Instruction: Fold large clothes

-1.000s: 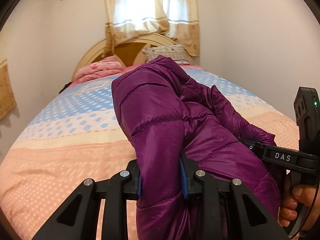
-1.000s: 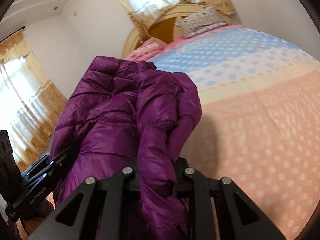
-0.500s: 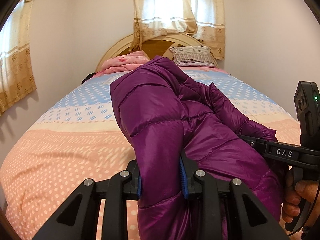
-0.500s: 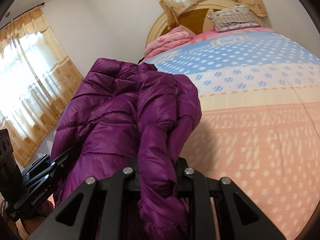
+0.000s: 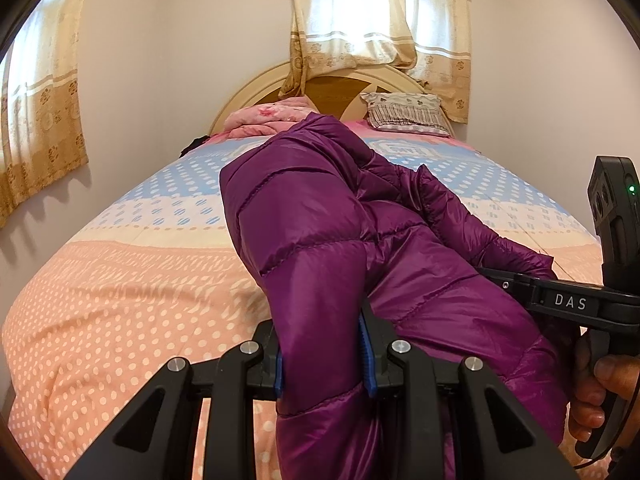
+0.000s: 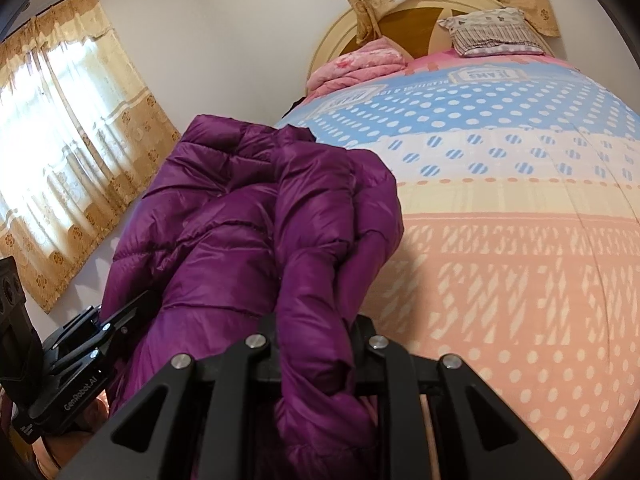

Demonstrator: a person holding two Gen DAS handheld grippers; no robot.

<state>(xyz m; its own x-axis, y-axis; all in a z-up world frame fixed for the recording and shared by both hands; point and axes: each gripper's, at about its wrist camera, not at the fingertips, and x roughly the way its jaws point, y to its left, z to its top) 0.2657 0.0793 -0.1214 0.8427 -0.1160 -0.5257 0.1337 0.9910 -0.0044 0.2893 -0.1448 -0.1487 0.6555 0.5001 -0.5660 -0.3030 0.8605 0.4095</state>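
- While both views now face squarely up the bed [image 5: 120,288], where a second ago they were skewed toward the side wall, the purple puffer jacket [image 5: 320,248] hangs in the same pose between the two tools: carried round, not reshaped.
- Left hand-held gripper [image 5: 322,356]: jaws narrowed on a thick quilted fold of the jacket, blue pads pressed into it on either side; grip unchanged.
- Jacket, location: held up off the bed at the foot end, bunched, spanning from one tool to the other; no fold laid yet. Judged ready to be lowered and spread on the bedspread.
- Right hand-held gripper [image 6: 316,344]: jaws nearly closed on another padded edge of the jacket; grip unchanged.
- Hidden or unclear: which parts of the jacket are pinched (hem, shoulder or sleeve) cannot be told; its lower end is cut off below both frames; fingertips are buried in fabric; only fingers of the person's right hand [image 5: 596,396] show.
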